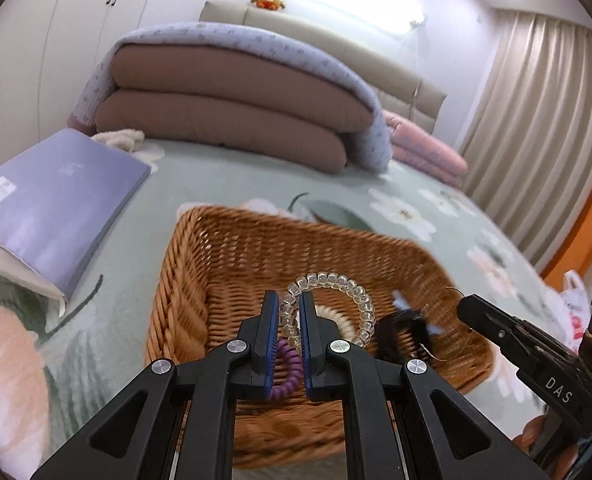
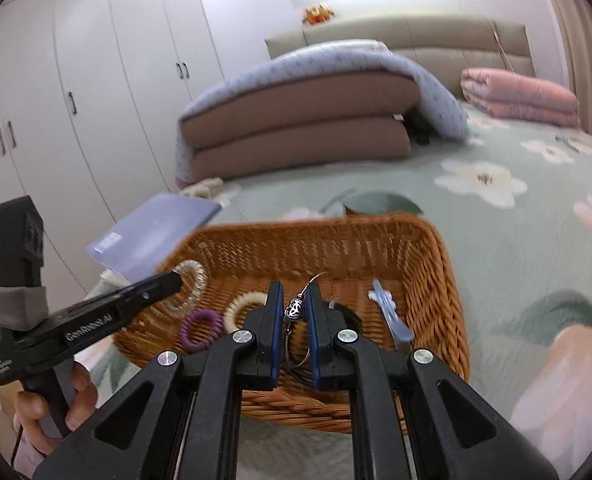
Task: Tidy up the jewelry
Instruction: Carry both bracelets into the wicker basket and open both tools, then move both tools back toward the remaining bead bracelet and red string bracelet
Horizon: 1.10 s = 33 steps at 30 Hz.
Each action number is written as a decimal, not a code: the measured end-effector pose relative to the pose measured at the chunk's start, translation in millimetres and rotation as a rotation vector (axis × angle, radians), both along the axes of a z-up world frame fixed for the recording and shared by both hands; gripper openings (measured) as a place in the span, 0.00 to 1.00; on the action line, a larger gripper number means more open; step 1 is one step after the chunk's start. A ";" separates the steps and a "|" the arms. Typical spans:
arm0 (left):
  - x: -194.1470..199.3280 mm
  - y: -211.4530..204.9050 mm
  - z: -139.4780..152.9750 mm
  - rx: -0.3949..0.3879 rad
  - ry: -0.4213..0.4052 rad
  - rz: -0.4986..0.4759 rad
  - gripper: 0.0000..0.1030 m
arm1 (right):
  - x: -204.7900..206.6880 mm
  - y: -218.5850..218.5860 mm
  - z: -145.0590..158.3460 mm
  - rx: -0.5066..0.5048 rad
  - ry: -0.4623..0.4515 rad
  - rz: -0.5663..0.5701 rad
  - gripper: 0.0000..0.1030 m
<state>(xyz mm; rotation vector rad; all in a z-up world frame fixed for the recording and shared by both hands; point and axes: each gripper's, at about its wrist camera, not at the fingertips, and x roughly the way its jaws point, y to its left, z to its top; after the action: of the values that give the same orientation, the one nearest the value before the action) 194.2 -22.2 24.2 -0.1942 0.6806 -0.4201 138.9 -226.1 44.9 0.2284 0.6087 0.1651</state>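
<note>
A wicker basket (image 1: pixel 200 280) (image 2: pixel 447 280) sits on the bed. My left gripper (image 1: pixel 288 310) is shut on a clear spiral hair tie (image 1: pixel 351 292) and holds it over the basket; from the right wrist view the tie (image 2: pixel 194 280) hangs at its tip. My right gripper (image 2: pixel 294 306) is shut on a thin wire hoop with a silver charm (image 2: pixel 294 309); the hoop (image 1: pixel 451 320) shows at its tip in the left wrist view. In the basket lie a purple spiral tie (image 2: pixel 200 330) (image 1: pixel 288 372), a cream tie (image 2: pixel 242 308) (image 1: pixel 335 318), a blue clip (image 2: pixel 389 312) and a black item (image 1: pixel 401 330).
A purple book (image 1: pixel 56 200) (image 2: pixel 156 232) lies left of the basket on the floral bedspread (image 2: pixel 515 240). Folded brown quilts (image 1: pixel 236 100) and a pink quilt (image 2: pixel 519 96) lie farther back. White wardrobes (image 2: pixel 76 100) stand at left, curtains (image 1: pixel 535 120) at right.
</note>
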 end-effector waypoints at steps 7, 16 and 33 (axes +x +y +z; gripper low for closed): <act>-1.5 -4.5 -6.0 0.013 0.009 -0.022 0.11 | -4.0 -12.9 -7.2 0.053 0.014 0.002 0.24; -14.9 -5.3 2.5 0.017 -0.052 -0.023 0.43 | -13.3 -11.6 -2.3 0.032 -0.023 -0.003 0.30; -66.4 27.5 26.6 -0.025 -0.095 -0.027 0.43 | -89.8 7.1 20.4 -0.002 -0.113 0.019 0.30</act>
<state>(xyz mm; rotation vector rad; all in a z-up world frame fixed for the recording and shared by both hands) 127.8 5.3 50.8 -0.1876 0.5856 -0.4606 49.1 -219.0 65.2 0.2104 0.4991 0.1943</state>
